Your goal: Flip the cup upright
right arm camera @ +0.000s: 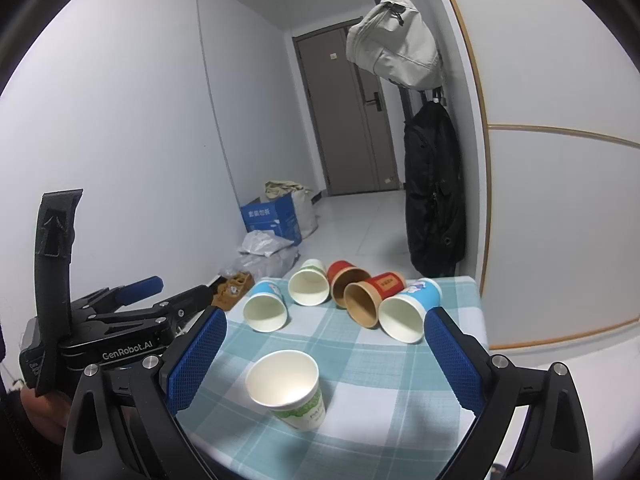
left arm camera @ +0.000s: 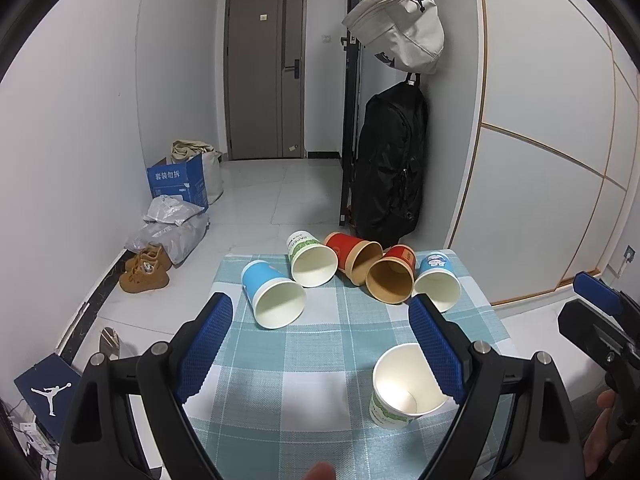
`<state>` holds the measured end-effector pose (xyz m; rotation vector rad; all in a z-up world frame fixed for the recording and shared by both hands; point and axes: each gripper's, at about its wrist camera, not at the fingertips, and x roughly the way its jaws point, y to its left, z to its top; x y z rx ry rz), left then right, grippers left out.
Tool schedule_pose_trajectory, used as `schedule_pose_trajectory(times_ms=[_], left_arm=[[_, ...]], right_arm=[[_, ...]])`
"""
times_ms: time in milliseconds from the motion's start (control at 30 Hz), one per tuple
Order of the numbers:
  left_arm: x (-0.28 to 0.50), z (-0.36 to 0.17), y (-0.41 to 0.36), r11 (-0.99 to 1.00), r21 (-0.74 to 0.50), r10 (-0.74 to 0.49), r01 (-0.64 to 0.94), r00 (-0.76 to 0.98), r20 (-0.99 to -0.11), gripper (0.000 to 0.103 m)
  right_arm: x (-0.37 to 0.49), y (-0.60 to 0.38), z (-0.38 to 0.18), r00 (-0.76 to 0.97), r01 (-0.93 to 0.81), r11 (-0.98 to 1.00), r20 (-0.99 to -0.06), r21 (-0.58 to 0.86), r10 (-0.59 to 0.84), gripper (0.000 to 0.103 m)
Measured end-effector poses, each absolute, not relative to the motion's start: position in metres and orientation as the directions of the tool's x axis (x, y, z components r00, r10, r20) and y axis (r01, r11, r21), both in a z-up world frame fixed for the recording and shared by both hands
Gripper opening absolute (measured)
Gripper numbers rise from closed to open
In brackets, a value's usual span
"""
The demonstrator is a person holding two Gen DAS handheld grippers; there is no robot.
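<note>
A white cup with green print [left arm camera: 404, 388] [right arm camera: 290, 388] stands upright near the front of the checked tablecloth [left arm camera: 320, 360] [right arm camera: 360, 360]. Several cups lie on their sides in a row at the back, mouths toward me: a blue cup [left arm camera: 272, 292] [right arm camera: 266, 306], a green-white cup [left arm camera: 310, 258] [right arm camera: 308, 286], a red cup [left arm camera: 354, 256] [right arm camera: 346, 280], a second red cup [left arm camera: 392, 276] [right arm camera: 370, 296], and a blue cartoon cup [left arm camera: 436, 280] [right arm camera: 408, 308]. My left gripper [left arm camera: 320, 312] is open and empty above the cloth. My right gripper [right arm camera: 326, 320] is open and empty above the upright cup.
A black bag [left arm camera: 392, 160] and a white bag [left arm camera: 400, 28] hang on the wall behind the table. Boxes, plastic bags [left arm camera: 172, 220] and brown shoes [left arm camera: 146, 270] lie on the floor at left. A closed door [left arm camera: 264, 72] is at the end of the hall.
</note>
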<state>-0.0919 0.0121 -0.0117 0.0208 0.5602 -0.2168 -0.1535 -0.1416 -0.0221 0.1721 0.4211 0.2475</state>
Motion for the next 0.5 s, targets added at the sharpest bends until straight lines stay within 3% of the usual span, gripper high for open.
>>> schedule_pose_trajectory(times_ms=[367, 500], left_arm=[[-0.0920, -0.0109, 0.0137, 0.988, -0.017, -0.141, 0.155, 0.843, -0.519, 0.087], [-0.0897, -0.0137, 0.0144, 0.982, -0.052, -0.179, 0.180, 0.822, -0.540, 0.087]], right_arm=[[-0.1544, -0.1437, -0.0213, 0.886, -0.197, 0.955, -0.376, 0.222, 0.271, 0.100], [-0.1547, -0.1440, -0.0211, 0.887, -0.196, 0.954, -0.374, 0.225, 0.271, 0.100]])
